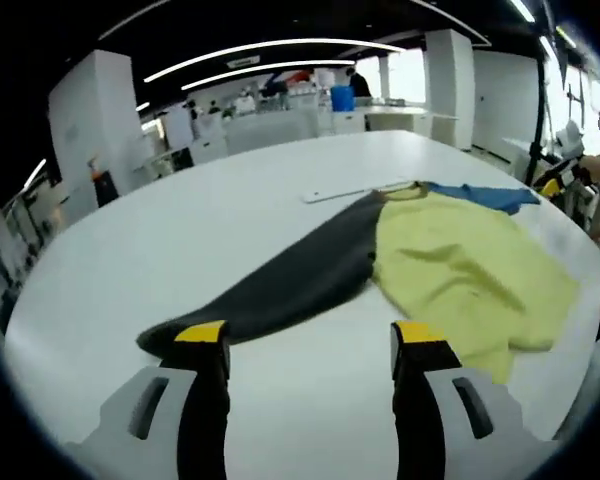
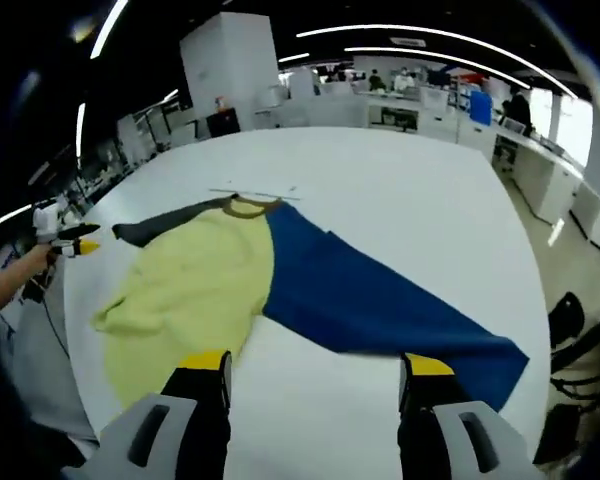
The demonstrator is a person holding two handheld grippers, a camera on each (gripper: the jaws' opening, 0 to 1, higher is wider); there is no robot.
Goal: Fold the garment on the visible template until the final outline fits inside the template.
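1. Setting: large open-plan lab or workshop hall.
2. Ceiling: dark, with long curved light strips (image 1: 270, 45) at 12 o'clock.
3. Structure: white square pillars (image 2: 230, 60).
4. Furnishing: big white worktable (image 1: 230, 230); rows of white benches (image 2: 400, 105) at 1 o'clock, with people working there.
5. Windows: bright panes (image 1: 410, 75) at 1 o'clock.

The garment (image 1: 450, 265) lies spread flat on the table (image 1: 230, 215), its neck toward the table's middle. One sleeve (image 1: 280, 285) runs out to one side along the near edge; the other sleeve (image 2: 380, 305) runs out the opposite way toward the far edge. A thin flat strip (image 1: 345, 191) lies on the table just beyond the neck. The left gripper (image 1: 310, 345) hangs over the table just short of the first sleeve's end; the right gripper (image 2: 315, 375) hangs at the near edge of the second sleeve.
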